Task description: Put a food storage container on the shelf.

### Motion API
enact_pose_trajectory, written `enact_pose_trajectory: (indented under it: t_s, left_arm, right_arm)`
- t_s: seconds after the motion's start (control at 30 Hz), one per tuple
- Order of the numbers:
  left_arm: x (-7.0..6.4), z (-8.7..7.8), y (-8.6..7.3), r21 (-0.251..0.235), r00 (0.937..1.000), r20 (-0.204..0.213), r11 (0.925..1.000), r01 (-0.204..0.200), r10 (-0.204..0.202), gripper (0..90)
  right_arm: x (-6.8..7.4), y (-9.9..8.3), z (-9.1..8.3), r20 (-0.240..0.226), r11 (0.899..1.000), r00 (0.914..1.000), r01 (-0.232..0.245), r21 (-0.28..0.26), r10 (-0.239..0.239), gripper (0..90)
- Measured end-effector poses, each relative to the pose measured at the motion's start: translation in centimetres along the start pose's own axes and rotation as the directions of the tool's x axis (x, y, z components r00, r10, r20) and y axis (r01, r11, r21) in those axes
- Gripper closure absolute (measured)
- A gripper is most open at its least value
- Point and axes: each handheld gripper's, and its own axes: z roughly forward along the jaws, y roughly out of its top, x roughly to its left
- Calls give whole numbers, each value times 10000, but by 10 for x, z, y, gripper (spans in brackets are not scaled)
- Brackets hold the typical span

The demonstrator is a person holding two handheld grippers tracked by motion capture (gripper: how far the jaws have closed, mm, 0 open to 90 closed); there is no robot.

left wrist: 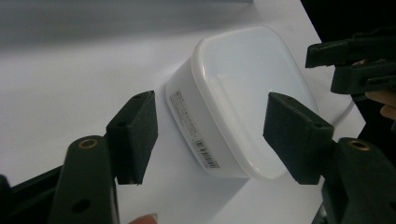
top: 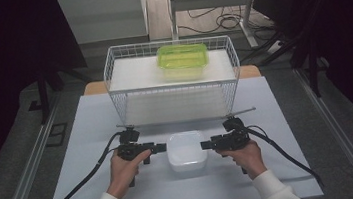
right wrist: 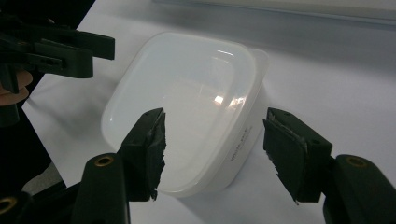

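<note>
Your table (top: 93,139), covered in white, carries everything here, and the white lidded container (top: 186,151) sits on it near your edge, roughly midway across; take that container as the landmark. Beyond the container, farther from you, stands the white wire basket (top: 116,76), with its near wall just past the container. Inside the basket, toward its back and a little right of centre, lies a green lidded box (top: 183,60), well apart from the container.

The container rests flat on the table with its lid on. In the left gripper view (left wrist: 243,93) a printed label runs along the side wall that faces you, and in the right gripper view (right wrist: 187,107) the lid reflects the light.

Your left gripper (top: 161,147) is just beside the container's left side, pointing at it, and its jaws stand apart, with the container's near corner between them and nothing clamped. Your right gripper (top: 205,145) is just beside the container's right side, pointing back toward the left one. Its jaws are also apart, one pad over the lid and the other off the container's edge, not closed on anything. Whether either gripper's tips actually touch the container's walls, you cannot tell from these views.
</note>
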Motion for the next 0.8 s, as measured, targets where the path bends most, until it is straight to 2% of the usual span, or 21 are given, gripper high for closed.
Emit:
enact_pose_trajectory:
  t_s: [0.4, 0.47, 0.53, 0.63, 0.67, 0.7, 0.8]
  left_arm:
    - [3, 12, -3, 415, 9991, 318, 9988, 253, -267, 417]
    - [3, 15, -4, 461, 9981, 475, 9983, 362, -384, 441]
    - [4, 15, -4, 537, 9982, 493, 9981, 307, -334, 464]
    - [4, 17, -5, 595, 9970, 643, 9975, 393, -432, 521]
    - [4, 18, -5, 620, 9957, 774, 9970, 461, -509, 521]
    - [4, 20, -6, 676, 9927, 1027, 9961, 561, -629, 581]
    - [3, 20, -6, 658, 9915, 1113, 9960, 602, -673, 620]
  right_arm:
    - [-3, -1, 9, -30, 9996, 9998, -173, 206, 173, 478]
    - [-4, -1, 13, -65, 9991, 9995, -309, 281, 311, 487]
    - [-4, -1, 14, -88, 9986, 9992, -381, 364, 385, 491]
    - [-6, -1, 17, -121, 9971, 9984, -543, 542, 550, 539]
    - [-6, -1, 17, -121, 9971, 9984, -543, 542, 550, 539]
    - [-6, -2, 19, -276, 9956, 9971, -684, 636, 703, 551]
    - [-7, -2, 18, -295, 9944, 9959, -832, 655, 853, 571]
